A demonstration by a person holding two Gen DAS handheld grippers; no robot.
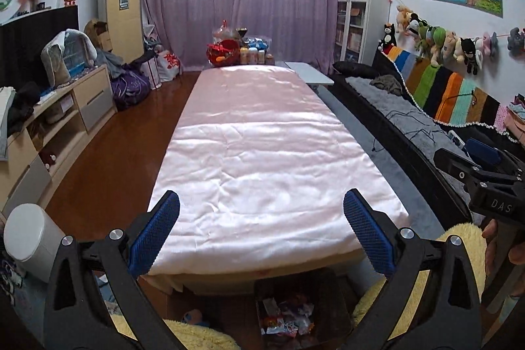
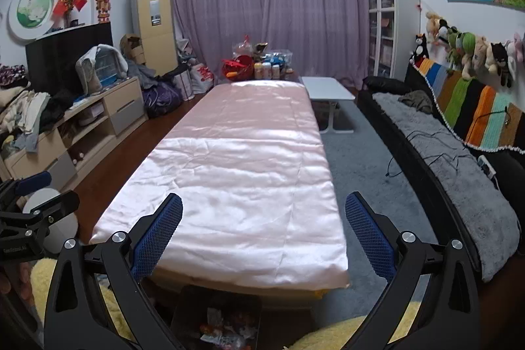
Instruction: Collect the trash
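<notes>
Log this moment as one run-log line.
left gripper: open, empty | right gripper: open, empty | trash bin: holds wrappers | pink tabletop: bare

Left gripper point(image 1: 261, 233): black frame, blue knurled pads, silver screws; right gripper point(image 2: 263, 233) is built alike, marked "DAS"

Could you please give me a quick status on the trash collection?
Both hand-held grippers, left and right, open, empty. Trash in dark bin below table edge. Pink tabletop bare.

One pink-covered table point(image 1: 262, 136) ahead of jaws; one dark bin point(image 1: 295, 310) of wrappers below them; one white cylinder bin point(image 1: 29, 232) left; two grippers.
</notes>
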